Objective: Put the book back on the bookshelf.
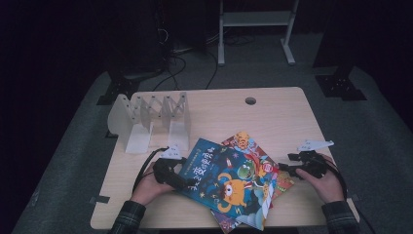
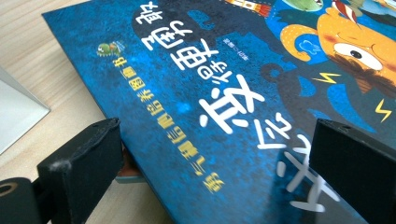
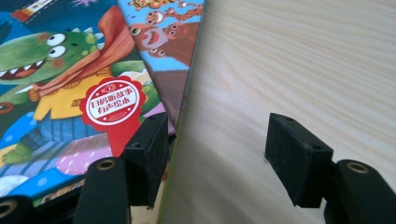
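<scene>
**High view: both grippers at the book stack**

High view has the left gripper [image 1: 181, 181] down at the near left corner of the blue book [image 1: 229, 183], the left hand [image 1: 148, 187] wrapped round its body. In the left gripper view the jaws stand wide apart, and the blue book [image 2: 224, 102] runs between them, its edge tight against the left jaw. The right jaw sits over the cover, but whether its pad presses is hard to say, so I can't call this a grip.

Over to the right gripper [image 1: 284, 168], held in the right hand [image 1: 324, 183] at the right side of the stack. The right gripper view shows its jaws roughly halfway open. One jaw lies over the cover of the dinosaur book [image 3: 70, 93], right at its edge; the other hangs over the bare table [image 3: 303, 70], clear of everything. No squeeze there: the jaws straddle the edge with nothing pinched.

The stack itself: blue book on top, tilted, its monster cover facing up. The dinosaur book [image 1: 258, 163] peeks out beneath on the right, and a third book [image 3: 170, 42] with small creatures shows under that one. All lie flat at the near middle of the table [image 1: 277, 114].

Further back on the left stands the white rack [image 1: 148, 119], well apart from the books. A round hole [image 1: 250, 101] sits near the far edge.
</scene>
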{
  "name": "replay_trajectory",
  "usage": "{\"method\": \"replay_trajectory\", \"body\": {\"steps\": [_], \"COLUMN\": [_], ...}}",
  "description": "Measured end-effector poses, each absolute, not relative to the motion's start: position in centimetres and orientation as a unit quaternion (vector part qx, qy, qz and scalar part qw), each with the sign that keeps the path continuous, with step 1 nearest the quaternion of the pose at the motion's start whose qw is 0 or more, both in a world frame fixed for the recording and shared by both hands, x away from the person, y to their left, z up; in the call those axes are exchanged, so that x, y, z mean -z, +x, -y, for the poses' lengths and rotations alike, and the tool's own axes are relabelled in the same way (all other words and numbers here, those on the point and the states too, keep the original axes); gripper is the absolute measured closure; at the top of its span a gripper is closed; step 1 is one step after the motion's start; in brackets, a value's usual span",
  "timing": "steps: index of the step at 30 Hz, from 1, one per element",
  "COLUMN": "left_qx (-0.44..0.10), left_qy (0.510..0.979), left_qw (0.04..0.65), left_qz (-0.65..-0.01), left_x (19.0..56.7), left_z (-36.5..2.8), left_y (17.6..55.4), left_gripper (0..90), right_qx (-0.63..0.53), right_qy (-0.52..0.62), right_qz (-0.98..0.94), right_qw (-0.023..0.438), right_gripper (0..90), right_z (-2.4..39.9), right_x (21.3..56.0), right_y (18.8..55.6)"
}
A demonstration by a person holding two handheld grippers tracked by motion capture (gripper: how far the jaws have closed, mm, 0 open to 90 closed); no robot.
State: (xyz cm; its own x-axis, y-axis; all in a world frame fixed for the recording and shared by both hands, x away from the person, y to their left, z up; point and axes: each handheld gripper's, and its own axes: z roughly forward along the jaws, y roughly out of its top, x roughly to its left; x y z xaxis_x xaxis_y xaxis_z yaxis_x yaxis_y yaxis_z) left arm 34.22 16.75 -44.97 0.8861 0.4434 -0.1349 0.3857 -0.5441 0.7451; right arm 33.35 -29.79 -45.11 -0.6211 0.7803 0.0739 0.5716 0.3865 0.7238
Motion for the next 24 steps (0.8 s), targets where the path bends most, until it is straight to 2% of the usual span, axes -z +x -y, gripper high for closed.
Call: {"method": "replay_trajectory", "body": {"steps": [15, 24], "left_qx": [-0.038, -0.039], "left_qy": [0.878, 0.876], "left_qw": [0.415, 0.416], "left_qz": [-0.235, -0.242], "left_x": [44.8, 44.8], "left_z": [-16.8, -17.2], "left_y": [34.0, 33.9], "left_gripper": [2.1, 2.1], "right_qx": [-0.374, -0.411], "right_qy": [0.422, 0.418], "right_qz": [-0.813, -0.801], "right_qw": [0.143, 0.121], "right_gripper": [38.7, 37.9], "right_z": [29.0, 28.7], "right_x": [45.3, 44.4], "right_y": [36.5, 35.2]}}
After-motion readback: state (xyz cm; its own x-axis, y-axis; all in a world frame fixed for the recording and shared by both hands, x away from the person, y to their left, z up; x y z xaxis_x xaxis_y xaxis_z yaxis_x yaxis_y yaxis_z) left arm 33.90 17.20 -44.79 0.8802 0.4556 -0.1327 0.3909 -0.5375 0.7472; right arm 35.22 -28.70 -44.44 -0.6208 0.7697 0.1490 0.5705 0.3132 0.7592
